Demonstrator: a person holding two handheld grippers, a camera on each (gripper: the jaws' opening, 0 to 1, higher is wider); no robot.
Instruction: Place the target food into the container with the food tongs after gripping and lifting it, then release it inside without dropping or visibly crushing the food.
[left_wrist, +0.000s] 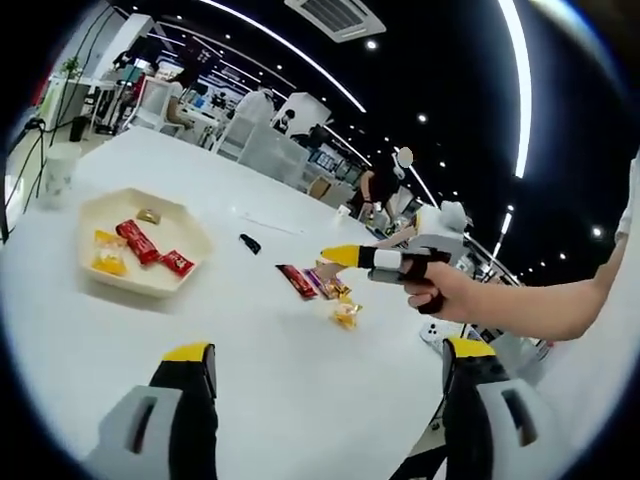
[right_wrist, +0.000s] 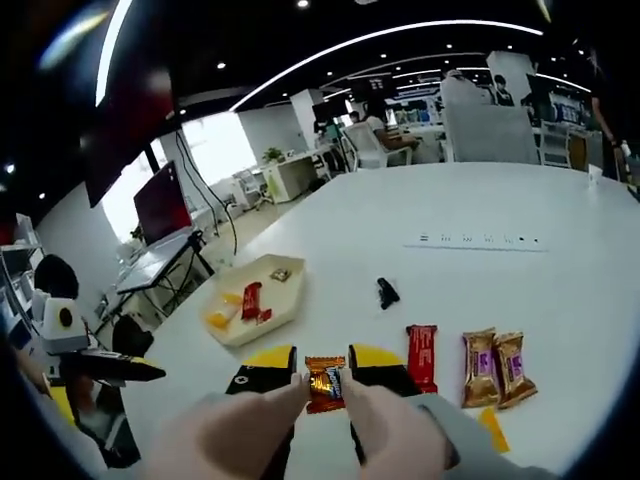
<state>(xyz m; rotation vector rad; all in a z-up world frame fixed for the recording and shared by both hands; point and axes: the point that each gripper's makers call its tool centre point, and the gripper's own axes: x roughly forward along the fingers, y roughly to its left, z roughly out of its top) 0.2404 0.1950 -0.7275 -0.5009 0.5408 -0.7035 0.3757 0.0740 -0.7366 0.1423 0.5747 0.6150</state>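
1. Right tongs (right_wrist: 324, 372) are clamped on a small orange-and-dark wrapped candy (right_wrist: 325, 384), pinched between the two yellow-tipped jaws. From the right gripper view I can't tell if it's already lifted or resting on the white worktop (right_wrist: 480, 300).

2. Left tongs (left_wrist: 328, 352) are wide apart with nothing between them, just hanging over the worktop on my side.

3. The container is the pale hexagon tray (left_wrist: 188, 240), and it's well apart from the candy. It already holds a few wrapped bits: red ones, yellow ones and a small gold one.

4. More sweets sit on the worktop just beside my grip: a red bar (right_wrist: 422, 356) touching or nearly touching the right jaw, then two gold-brown packets (right_wrist: 497, 366) side by side. There's also a small black object (right_wrist: 387, 292) between the sweets and the tray.

5. What worries me from here:
- The hold looks like it's on the wrapper's middle, and it's slick foil, so a quick swing toward the tray could let it slide out.
- Squeezing harder to fix that would probably dent the candy.
- The red bar is so close that the jaw could drag it along when I lift.
- Letting go too high could bounce it off the tray's low rim.
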